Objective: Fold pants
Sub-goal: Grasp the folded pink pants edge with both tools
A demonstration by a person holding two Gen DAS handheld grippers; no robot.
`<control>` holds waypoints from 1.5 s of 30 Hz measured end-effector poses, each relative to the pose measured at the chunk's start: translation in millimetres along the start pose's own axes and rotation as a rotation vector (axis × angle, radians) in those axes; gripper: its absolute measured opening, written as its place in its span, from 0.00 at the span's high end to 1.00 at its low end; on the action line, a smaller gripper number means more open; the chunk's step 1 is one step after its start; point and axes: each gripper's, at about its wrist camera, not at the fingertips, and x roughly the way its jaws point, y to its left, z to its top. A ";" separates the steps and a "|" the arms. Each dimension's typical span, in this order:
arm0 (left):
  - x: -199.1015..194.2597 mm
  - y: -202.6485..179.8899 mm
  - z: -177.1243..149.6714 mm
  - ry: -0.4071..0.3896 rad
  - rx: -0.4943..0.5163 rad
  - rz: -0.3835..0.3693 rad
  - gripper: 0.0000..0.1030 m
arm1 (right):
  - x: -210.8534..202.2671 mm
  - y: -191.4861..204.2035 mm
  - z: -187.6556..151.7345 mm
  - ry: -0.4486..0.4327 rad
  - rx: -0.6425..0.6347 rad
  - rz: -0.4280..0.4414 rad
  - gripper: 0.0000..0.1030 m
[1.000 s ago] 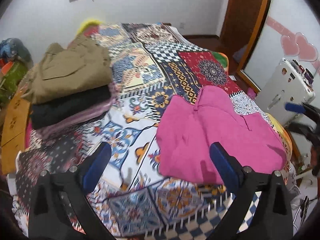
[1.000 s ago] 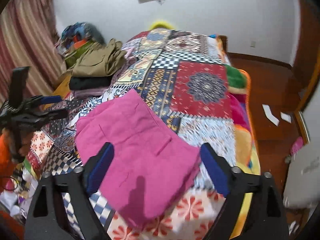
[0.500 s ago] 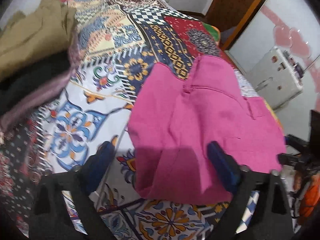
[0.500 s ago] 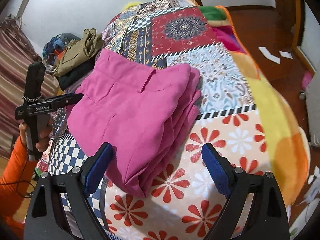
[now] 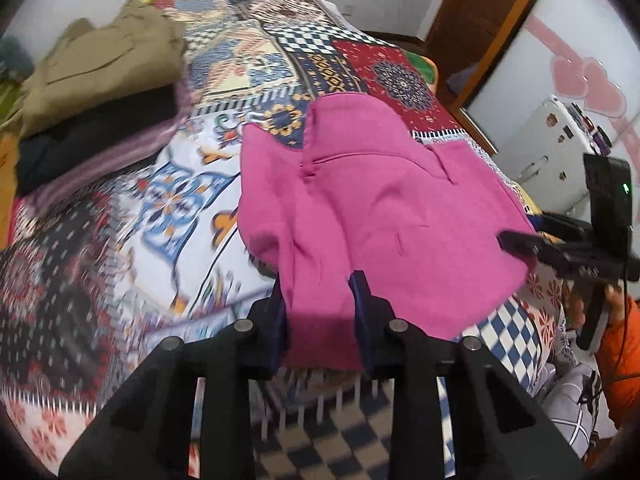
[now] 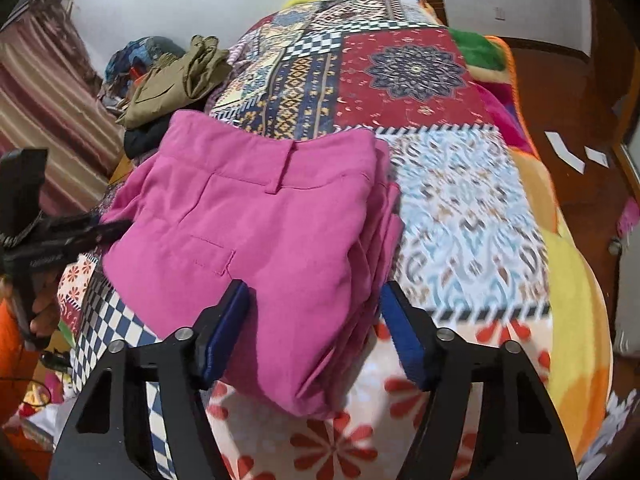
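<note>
Folded pink pants (image 5: 380,208) lie on the patchwork quilt (image 5: 180,200) of a bed. My left gripper (image 5: 320,308) has its jaws closing on the near edge of the pants, and the fabric fills the gap between the blue pads and wrinkles there. In the right wrist view the pants (image 6: 260,216) show a belt loop and a pocket. My right gripper (image 6: 312,312) straddles their near right corner with its jaws closing. Its left pad touches cloth and its right pad stands just off the stacked fold edges. Each gripper also shows in the other's view: the right one (image 5: 560,248), the left one (image 6: 60,240).
A pile of folded clothes, olive on top of black (image 5: 100,80), sits at the far left of the bed (image 6: 460,208). A white appliance (image 5: 552,148) and a wooden door (image 5: 480,20) stand beyond the right side. A striped curtain (image 6: 40,100) hangs on the left, and paper scraps (image 6: 568,152) lie on the floor.
Both grippers came down onto the near side of the pink pants and their jaws narrowed. The left jaws went from wide apart to pinching the near edge, which now bunches.
</note>
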 end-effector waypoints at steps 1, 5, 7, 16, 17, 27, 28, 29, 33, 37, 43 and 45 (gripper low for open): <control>-4.4 0.4 -5.4 -0.007 -0.010 0.009 0.72 | 1.7 2.2 1.8 0.000 -0.009 0.004 0.41; -24.5 4.4 -37.5 -0.045 -0.078 0.042 0.72 | 7.7 13.8 6.5 0.000 -0.035 0.047 0.49; -33.5 11.5 -52.1 -0.058 -0.117 0.047 0.72 | 10.1 24.1 5.6 0.003 -0.053 0.080 0.49; -44.5 55.0 -69.6 -0.043 -0.202 0.102 0.65 | 5.7 63.7 6.6 0.020 -0.129 0.115 0.47; -46.3 58.6 -69.6 -0.043 -0.208 0.092 0.57 | 4.3 66.3 6.8 0.017 -0.137 0.101 0.47; -55.6 77.8 -60.1 -0.094 -0.250 0.026 0.06 | -0.2 75.9 20.6 -0.022 -0.164 0.033 0.23; -50.8 80.8 -57.6 -0.081 -0.270 0.008 0.06 | 2.6 75.6 21.7 -0.022 -0.161 0.031 0.22; -45.0 81.9 -54.5 -0.060 -0.278 -0.011 0.06 | 6.5 75.7 23.2 -0.018 -0.158 0.026 0.22; -30.1 79.1 -44.3 -0.027 -0.284 -0.045 0.06 | 24.0 72.7 25.7 0.024 -0.130 0.023 0.22; -26.8 72.2 -35.1 -0.037 -0.258 -0.055 0.06 | 33.6 64.6 26.9 0.048 -0.094 0.060 0.22; -9.7 78.4 -32.0 -0.016 -0.312 -0.114 0.06 | 41.8 56.8 22.5 0.073 -0.050 0.127 0.21; -2.7 77.8 -33.5 -0.014 -0.318 -0.111 0.05 | 41.2 56.3 20.4 0.068 -0.046 0.134 0.21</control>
